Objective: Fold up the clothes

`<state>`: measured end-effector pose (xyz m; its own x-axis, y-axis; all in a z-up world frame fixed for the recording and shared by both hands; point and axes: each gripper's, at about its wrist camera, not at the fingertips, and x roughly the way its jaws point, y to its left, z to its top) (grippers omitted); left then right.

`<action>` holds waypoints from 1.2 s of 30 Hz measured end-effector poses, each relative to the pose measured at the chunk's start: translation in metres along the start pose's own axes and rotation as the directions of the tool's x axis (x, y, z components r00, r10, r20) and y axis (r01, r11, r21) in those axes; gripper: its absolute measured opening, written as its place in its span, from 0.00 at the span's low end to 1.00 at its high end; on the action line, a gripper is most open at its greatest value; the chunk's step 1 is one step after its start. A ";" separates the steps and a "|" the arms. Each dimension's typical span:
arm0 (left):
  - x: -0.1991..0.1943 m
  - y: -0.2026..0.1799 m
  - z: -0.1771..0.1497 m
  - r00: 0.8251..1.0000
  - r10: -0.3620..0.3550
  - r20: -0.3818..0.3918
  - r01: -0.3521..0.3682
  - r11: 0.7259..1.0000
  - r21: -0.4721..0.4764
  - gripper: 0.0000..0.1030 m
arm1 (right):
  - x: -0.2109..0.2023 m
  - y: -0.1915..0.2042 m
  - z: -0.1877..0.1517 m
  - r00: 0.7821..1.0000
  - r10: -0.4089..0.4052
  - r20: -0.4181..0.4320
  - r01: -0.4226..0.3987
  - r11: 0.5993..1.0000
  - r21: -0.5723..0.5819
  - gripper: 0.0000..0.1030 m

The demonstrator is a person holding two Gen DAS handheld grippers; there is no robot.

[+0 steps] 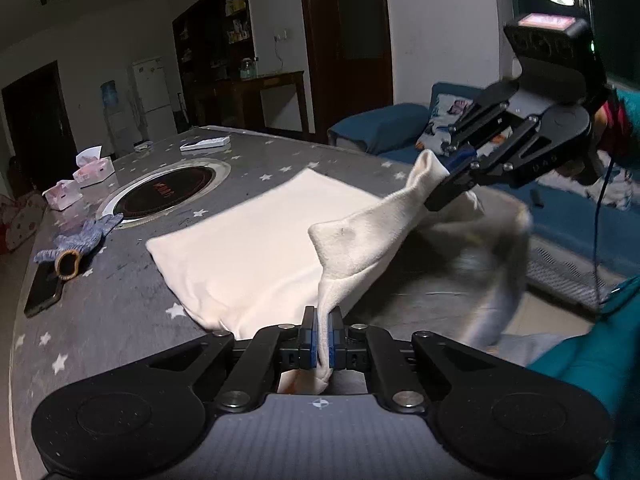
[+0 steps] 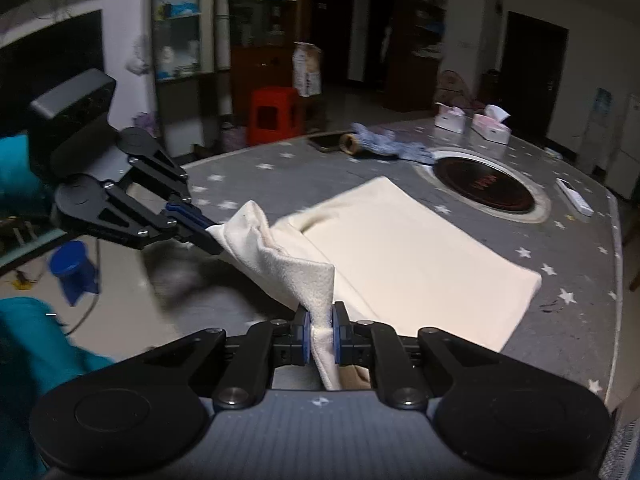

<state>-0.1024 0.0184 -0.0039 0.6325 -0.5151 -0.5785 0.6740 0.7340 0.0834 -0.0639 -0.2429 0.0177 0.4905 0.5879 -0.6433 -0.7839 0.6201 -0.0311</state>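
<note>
A cream garment (image 1: 248,248) lies partly flat on the grey star-patterned table (image 1: 120,312); it also shows in the right wrist view (image 2: 416,252). My left gripper (image 1: 323,320) is shut on one near corner of the garment, lifted off the table. My right gripper (image 2: 320,316) is shut on the other near corner. The cloth edge stretches raised between the two grippers. The right gripper shows in the left wrist view (image 1: 444,184) and the left gripper in the right wrist view (image 2: 212,236). Part of the garment hangs off the table edge, blurred.
A round inset cooktop (image 1: 168,194) sits in the table beyond the garment. A blue knit glove (image 1: 80,240), a dark phone (image 1: 42,292) and pink tissue boxes (image 1: 92,170) lie at the left. A white remote (image 2: 576,198) lies by the cooktop. A blue sofa (image 1: 384,128) stands behind.
</note>
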 end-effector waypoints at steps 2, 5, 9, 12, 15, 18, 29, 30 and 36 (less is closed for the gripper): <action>-0.013 -0.003 0.007 1.000 0.007 0.022 -0.007 1.000 0.002 0.05 | -0.012 0.009 0.003 1.000 0.011 0.000 -0.011 1.000 -0.007 0.09; -0.020 0.002 0.022 0.998 0.030 0.056 -0.030 1.000 0.004 0.05 | -0.021 0.011 0.013 1.000 0.014 0.008 -0.014 1.000 -0.007 0.08; -0.013 0.021 0.043 0.994 0.063 0.091 -0.063 0.998 -0.003 0.05 | -0.022 0.000 0.029 1.000 -0.011 0.027 0.011 1.000 0.000 0.08; 0.003 0.038 0.060 0.992 0.087 0.094 -0.088 0.996 0.009 0.05 | -0.015 -0.019 0.043 0.999 -0.038 0.030 0.037 0.999 0.014 0.08; 0.026 0.056 0.076 0.992 0.105 0.072 -0.107 0.994 0.014 0.05 | -0.001 -0.041 0.057 0.998 -0.063 0.022 0.063 0.998 0.023 0.08; 0.056 0.076 0.089 0.993 0.115 0.033 -0.115 0.993 -0.002 0.05 | 0.018 -0.064 0.066 0.996 -0.087 -0.001 0.087 0.995 0.038 0.08; 0.179 0.125 0.080 0.979 0.171 -0.109 -0.181 0.980 -0.082 0.06 | 0.114 -0.134 0.048 0.976 -0.181 -0.121 0.203 0.957 0.206 0.09; 0.188 0.129 0.078 0.977 0.175 -0.121 -0.188 0.978 -0.096 0.06 | 0.121 -0.139 0.043 0.972 -0.195 -0.131 0.222 0.947 0.231 0.09; 0.210 0.138 0.073 0.969 0.207 -0.135 -0.227 0.962 -0.150 0.17 | 0.142 -0.166 0.020 0.954 -0.256 -0.156 0.298 0.868 0.398 0.19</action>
<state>0.1512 -0.0207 -0.0543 0.7010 -0.2873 -0.6528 0.4479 0.8896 0.0894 0.1434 -0.2517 -0.0535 0.6093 0.3214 -0.7249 -0.3824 0.9199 0.0864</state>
